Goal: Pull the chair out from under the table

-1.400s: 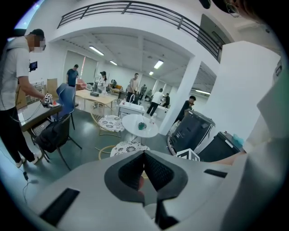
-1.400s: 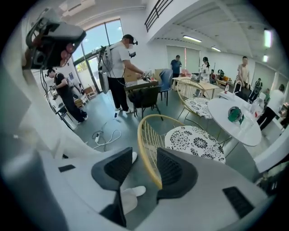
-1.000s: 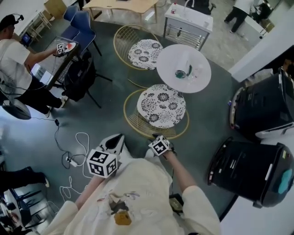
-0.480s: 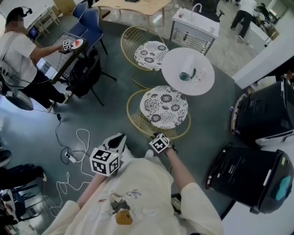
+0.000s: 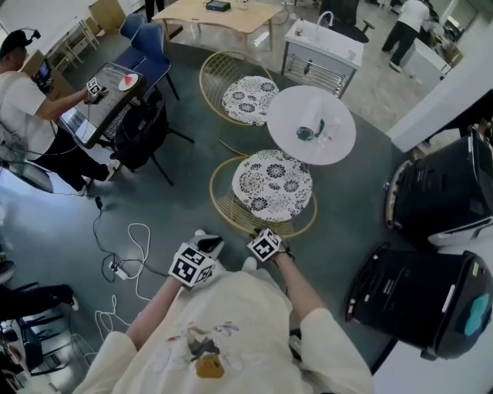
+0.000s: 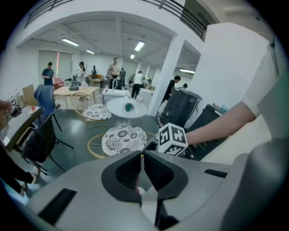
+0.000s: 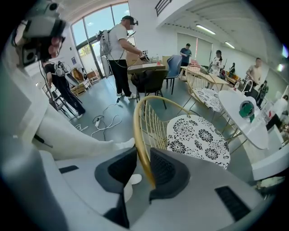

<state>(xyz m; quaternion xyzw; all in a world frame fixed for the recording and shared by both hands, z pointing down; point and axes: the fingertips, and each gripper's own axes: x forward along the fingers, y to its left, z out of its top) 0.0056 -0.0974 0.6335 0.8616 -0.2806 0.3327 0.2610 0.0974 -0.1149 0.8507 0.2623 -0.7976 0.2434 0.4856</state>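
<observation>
Between jaws of your right gripper (image 7: pixel 143 159): gold back rim (image 7: pixel 138 131) of wire chair (image 5: pixel 271 183), jaws closing, not yet clamped. Chair lies straight ahead, far edge under round white table (image 5: pixel 311 123); pull toward yourself. Left gripper (image 6: pixel 141 159) pressed together, empty.

I'm in a big open-plan workspace, part office, part lab: polished grey floor (image 5: pixel 177 192), white ceiling strip lights (image 6: pixel 139 46), people (image 6: pixel 115 72) around a long pale wooden worktop (image 5: pixel 223 11). A café corner is staged here, a round white table (image 5: pixel 311 123) among gold wire chairs with floral cushions (image 5: pixel 271 185). A white cable with its power strip (image 5: pixel 117 269) trails near a seated person (image 5: pixel 27 108) at a dark laptop desk (image 5: pixel 108 100).
</observation>
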